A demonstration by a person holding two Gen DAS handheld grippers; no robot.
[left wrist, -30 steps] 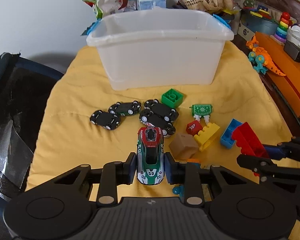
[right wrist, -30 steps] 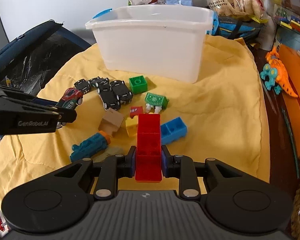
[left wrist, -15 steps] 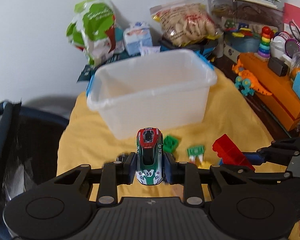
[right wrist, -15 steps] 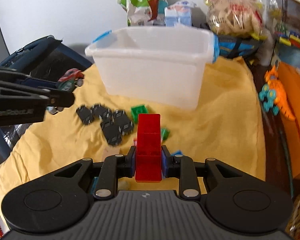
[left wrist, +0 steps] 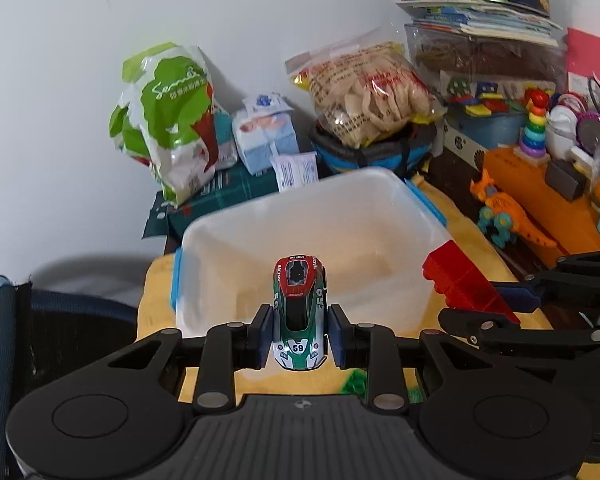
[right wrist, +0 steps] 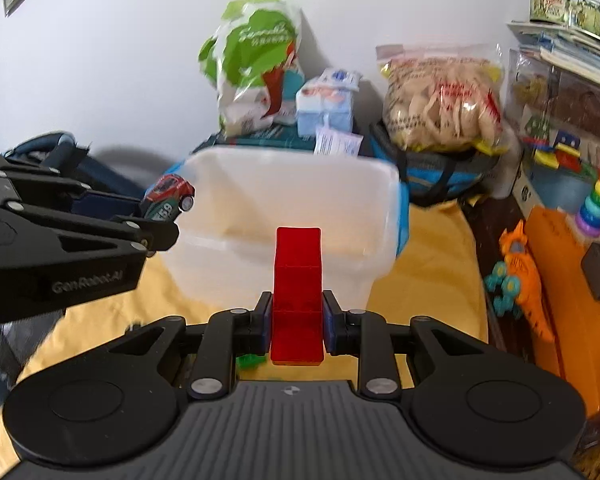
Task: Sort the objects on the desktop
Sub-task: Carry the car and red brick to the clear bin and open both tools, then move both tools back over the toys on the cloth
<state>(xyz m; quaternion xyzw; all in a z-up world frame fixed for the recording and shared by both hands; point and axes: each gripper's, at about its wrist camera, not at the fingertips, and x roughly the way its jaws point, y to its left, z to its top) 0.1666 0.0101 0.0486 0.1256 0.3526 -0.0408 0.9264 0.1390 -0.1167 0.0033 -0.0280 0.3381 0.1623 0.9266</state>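
My left gripper (left wrist: 299,338) is shut on a red, green and white toy race car (left wrist: 299,312) numbered 59, held in the air in front of the translucent white bin (left wrist: 260,216). The same car (right wrist: 168,198) shows at the left of the right wrist view, at the bin's near left corner. A long red building block (right wrist: 298,292) sits clamped in my right gripper (right wrist: 297,322), its far end over the bin's (right wrist: 380,168) near wall. That block (left wrist: 464,284) appears beside the bin's right side in the left wrist view. The bin looks empty inside.
The bin stands on a yellow cloth (right wrist: 428,248). Behind it are snack bags (left wrist: 168,116), a tissue pack (left wrist: 264,132) and a blue bag. An orange dinosaur toy (left wrist: 504,208), a ring stacker (left wrist: 534,124) and boxes crowd the right. A green block (left wrist: 354,384) peeks under my left gripper.
Both grippers rose from the cloth and moved toward the bin, carrying the car and the red block. The loose toys on the cloth dropped out of sight below.
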